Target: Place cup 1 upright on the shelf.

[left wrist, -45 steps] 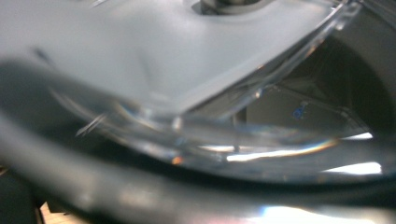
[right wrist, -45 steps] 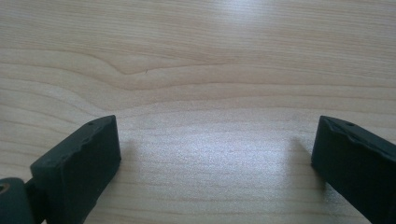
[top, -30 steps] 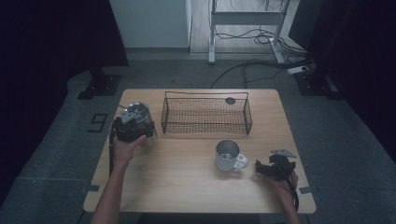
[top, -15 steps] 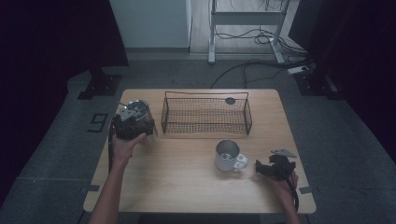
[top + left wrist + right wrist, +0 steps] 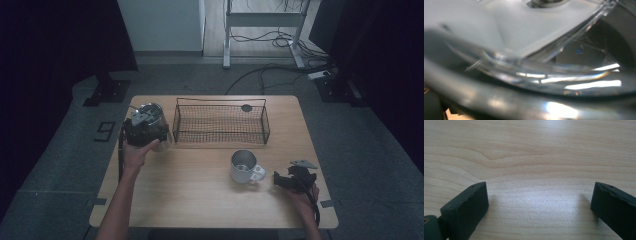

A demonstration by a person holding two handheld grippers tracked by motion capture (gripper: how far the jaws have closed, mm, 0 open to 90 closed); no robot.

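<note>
Table (image 5: 200, 200): pale wood, wavy grain lines. Wire basket (image 5: 220, 122) at the far edge: black mesh grid. Mug (image 5: 243, 166) toward the near right corner: silver-grey metal, white handle. Jug (image 5: 150, 122) near the left edge: clear glass, silvery metal top. Both grippers, left (image 5: 142, 131) and right (image 5: 292, 179): matte black.

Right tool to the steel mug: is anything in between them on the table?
Nothing visible: bare table lies between the right tool and the mug, whose handle points toward the tool.
</note>
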